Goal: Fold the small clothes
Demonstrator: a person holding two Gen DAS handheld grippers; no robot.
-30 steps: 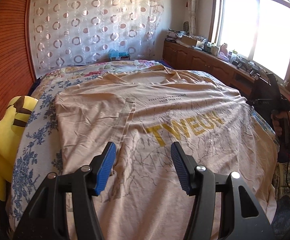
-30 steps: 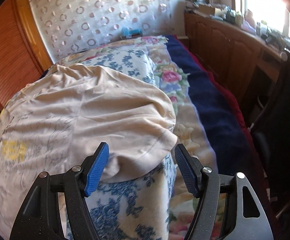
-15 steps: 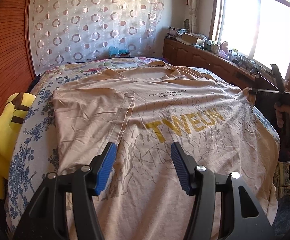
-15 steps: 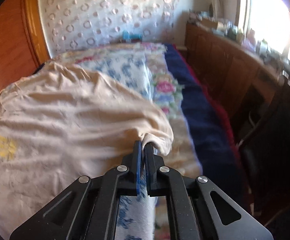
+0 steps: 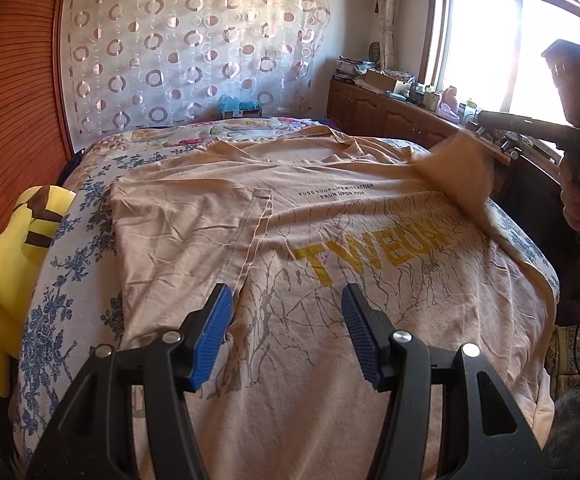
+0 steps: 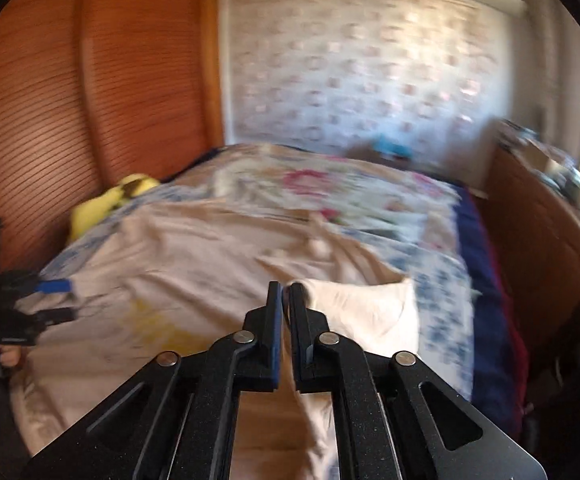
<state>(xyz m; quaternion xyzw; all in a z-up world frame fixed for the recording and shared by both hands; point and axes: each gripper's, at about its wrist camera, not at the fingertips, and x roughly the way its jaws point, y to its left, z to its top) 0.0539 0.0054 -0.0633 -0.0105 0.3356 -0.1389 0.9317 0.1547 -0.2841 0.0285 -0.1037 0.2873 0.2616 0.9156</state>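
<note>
One beige T-shirt [image 5: 330,248] lay spread face-up over the floral bedspread [image 5: 77,280], straight ahead of and beneath the left gripper [image 5: 285,332]. That gripper hung just above the shirt's lower part with its jaws standing wide and nothing between them. Off to its right, the right gripper [image 6: 283,300] had the shirt's right sleeve [image 5: 458,168] pinched between its nearly closed pads and lifted clear of the bed; the jaws were easing apart slightly, yet the cloth was caught between them.

The step in hand looked like the second sleeve fold: the left sleeve [image 5: 185,232] already lay turned in over the chest, left of the left gripper's tips. The next move, I judged, called for carrying the raised sleeve across toward the yellow lettering [image 5: 374,252] and laying it flat without dragging the body along.

Counted: one shirt, two grippers, one yellow plush toy [image 5: 13,256] at the far left edge of the bed.
</note>
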